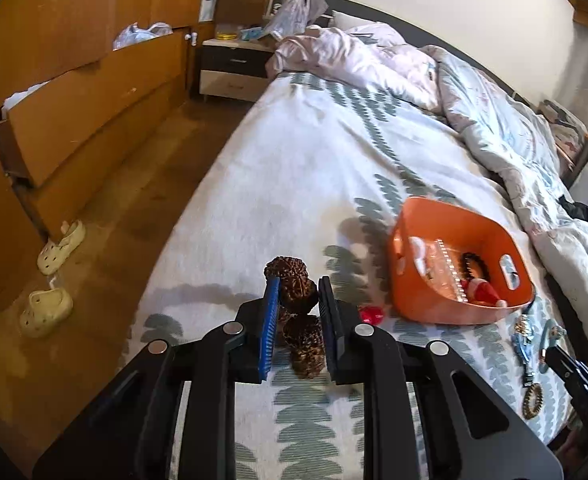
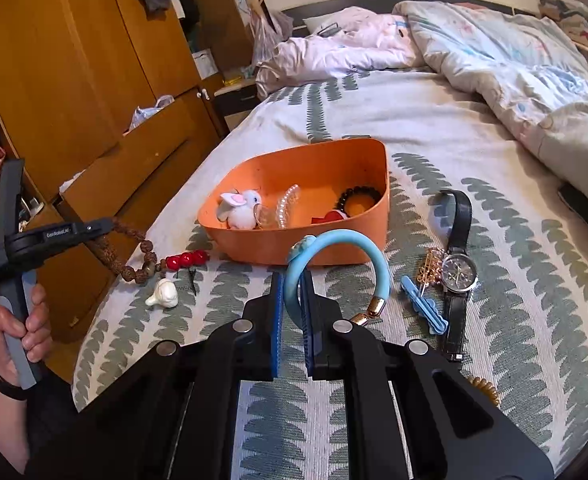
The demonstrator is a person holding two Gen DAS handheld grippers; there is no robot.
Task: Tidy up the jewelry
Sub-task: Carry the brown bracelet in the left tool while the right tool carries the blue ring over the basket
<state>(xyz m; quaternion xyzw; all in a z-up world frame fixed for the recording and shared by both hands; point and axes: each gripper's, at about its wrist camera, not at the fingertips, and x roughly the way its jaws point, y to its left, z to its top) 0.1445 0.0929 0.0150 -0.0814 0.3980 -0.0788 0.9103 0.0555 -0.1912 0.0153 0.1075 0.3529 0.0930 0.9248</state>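
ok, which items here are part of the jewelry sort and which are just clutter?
Job:
- orange basket
- brown bead string in left tongs
- blue bracelet in right tongs
- wristwatch
- blue hair clip
- red beads

Lying about:
- duvet
- slippers
- wardrobe
- nightstand

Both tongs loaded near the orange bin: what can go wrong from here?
1. The left tongs pinch only a few beads of the brown bead strand; the rest trails toward the bed edge and may snag or slip.
2. The right tongs hold the blue bracelet by a thin section, so it could rotate out.
3. The orange bin sits on soft bedding and might tip if bumped.
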